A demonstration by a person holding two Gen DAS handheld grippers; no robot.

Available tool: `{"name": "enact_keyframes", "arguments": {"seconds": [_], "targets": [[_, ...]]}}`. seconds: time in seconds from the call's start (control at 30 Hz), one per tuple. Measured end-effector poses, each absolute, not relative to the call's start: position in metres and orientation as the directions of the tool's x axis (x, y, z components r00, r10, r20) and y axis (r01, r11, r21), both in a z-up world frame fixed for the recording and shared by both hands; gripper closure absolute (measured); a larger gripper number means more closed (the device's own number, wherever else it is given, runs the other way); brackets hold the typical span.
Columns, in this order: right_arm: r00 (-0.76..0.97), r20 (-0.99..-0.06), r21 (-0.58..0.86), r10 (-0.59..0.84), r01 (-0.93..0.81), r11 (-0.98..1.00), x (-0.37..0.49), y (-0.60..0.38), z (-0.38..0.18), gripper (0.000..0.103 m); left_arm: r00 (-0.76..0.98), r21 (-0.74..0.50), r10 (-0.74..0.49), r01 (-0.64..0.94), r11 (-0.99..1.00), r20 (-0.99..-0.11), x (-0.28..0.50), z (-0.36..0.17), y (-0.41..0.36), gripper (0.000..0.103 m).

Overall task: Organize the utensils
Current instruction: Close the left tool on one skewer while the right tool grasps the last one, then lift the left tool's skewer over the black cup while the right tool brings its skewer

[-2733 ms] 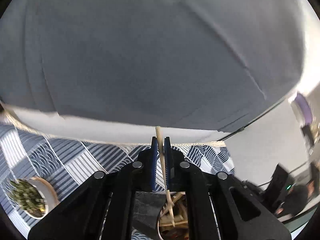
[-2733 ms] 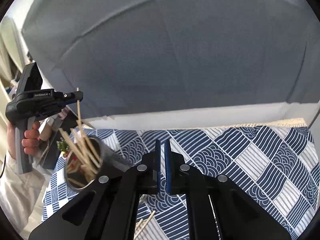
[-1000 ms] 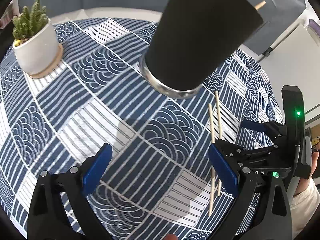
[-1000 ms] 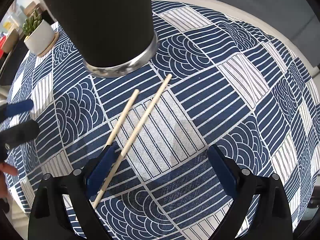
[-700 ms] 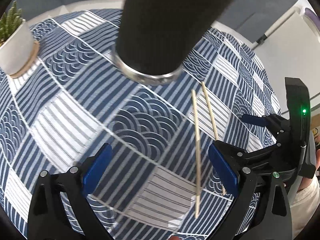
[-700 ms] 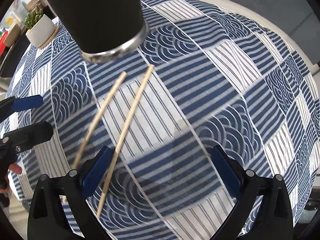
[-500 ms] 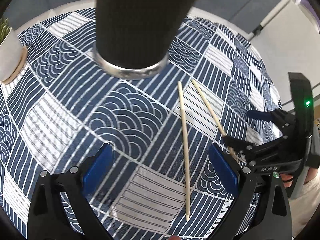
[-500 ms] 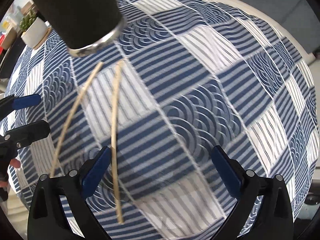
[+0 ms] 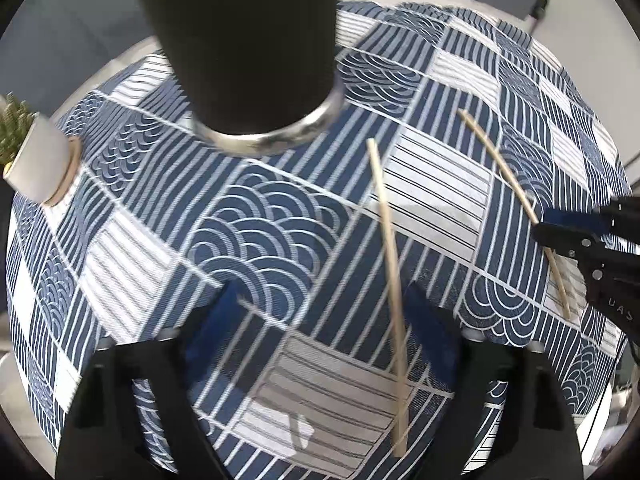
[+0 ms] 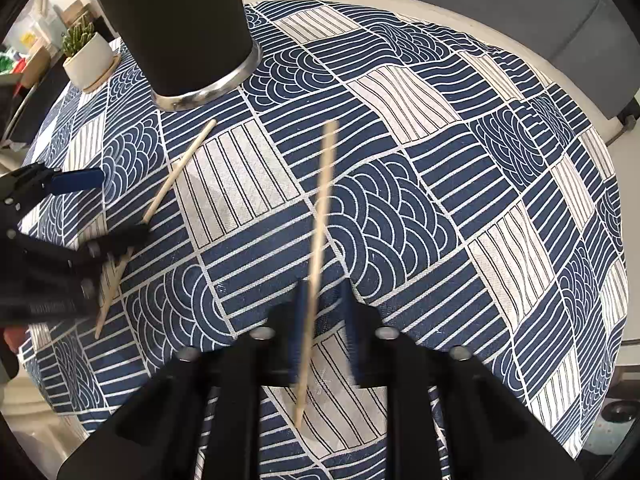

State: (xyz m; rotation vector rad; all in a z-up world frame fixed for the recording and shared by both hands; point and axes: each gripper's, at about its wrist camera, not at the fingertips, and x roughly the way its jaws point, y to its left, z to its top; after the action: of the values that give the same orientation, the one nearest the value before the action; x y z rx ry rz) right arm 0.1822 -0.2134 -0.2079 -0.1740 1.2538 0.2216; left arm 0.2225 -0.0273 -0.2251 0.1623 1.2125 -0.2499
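Closing left gripper [image 9: 320, 332] around chopstick [image 9: 390, 280], not yet gripping.

potted cactus [image 10: 82, 54] | patterned tablecloth [image 10: 400, 184] | table edge [image 10: 440, 2]

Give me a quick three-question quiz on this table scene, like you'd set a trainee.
1. How many chopsticks are outside the black cup?
2. True or false: the right tongs are shut on a chopstick.
3. What grows in the white pot? A) a cactus B) a tulip C) a fern

Key: 1) two; 2) true; 3) A
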Motion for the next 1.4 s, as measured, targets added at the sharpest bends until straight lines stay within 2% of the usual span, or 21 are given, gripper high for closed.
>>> {"name": "enact_keyframes", "arguments": {"seconds": [0.03,0.1,0.2,0.23,0.3,0.37,0.57,0.73,1.0,1.4], "targets": [[0.293,-0.954,-0.011,0.068,-0.259,0.966,0.181,-0.215,-0.207,0.095,0.333,-0.011,-0.103,0.268,0.963,-0.937,0.223,-0.223,-0.021,0.042],[0.289,-0.956,-0.026,0.048,-0.245,0.969,0.176,-0.203,-0.212,0.098,0.329,-0.018,-0.106,0.26,0.965,-0.938,0.223,-0.221,-0.01,0.06],[0.282,-0.959,-0.045,0.019,-0.221,0.974,0.176,-0.211,-0.207,0.098,0.31,-0.029,-0.102,0.233,0.972,-0.945,0.221,-0.218,0.002,0.081],[0.28,-0.96,-0.044,0.017,-0.21,0.977,0.175,-0.217,-0.207,0.098,0.304,-0.033,-0.104,0.228,0.973,-0.947,0.22,-0.218,0.007,0.083],[0.277,-0.961,-0.038,0.015,-0.185,0.982,0.17,-0.23,-0.207,0.098,0.287,-0.05,-0.108,0.203,0.978,-0.952,0.215,-0.218,0.017,0.094],[0.277,-0.961,-0.029,0.017,-0.159,0.987,0.168,-0.243,-0.207,0.098,0.273,-0.067,-0.115,0.177,0.982,-0.955,0.213,-0.219,0.02,0.098],[0.292,-0.957,-0.022,0.005,-0.09,0.996,0.157,-0.261,-0.203,0.098,0.244,-0.114,-0.139,0.114,0.987,-0.96,0.195,-0.22,0.038,0.098],[0.342,-0.939,0.023,0.049,-0.081,0.996,0.153,-0.271,-0.184,0.098,0.256,-0.078,-0.095,0.074,0.994,-0.962,0.188,-0.21,0.053,0.098],[0.447,-0.883,0.101,0.146,-0.123,0.987,0.199,-0.256,-0.134,0.098,0.353,-0.044,-0.06,0.054,0.998,-0.934,0.197,-0.148,0.075,0.098],[0.614,-0.719,0.178,0.326,-0.291,0.94,0.25,-0.202,-0.033,0.098,0.539,-0.018,-0.061,0.085,0.996,-0.84,0.25,-0.048,0.065,0.098]]}}
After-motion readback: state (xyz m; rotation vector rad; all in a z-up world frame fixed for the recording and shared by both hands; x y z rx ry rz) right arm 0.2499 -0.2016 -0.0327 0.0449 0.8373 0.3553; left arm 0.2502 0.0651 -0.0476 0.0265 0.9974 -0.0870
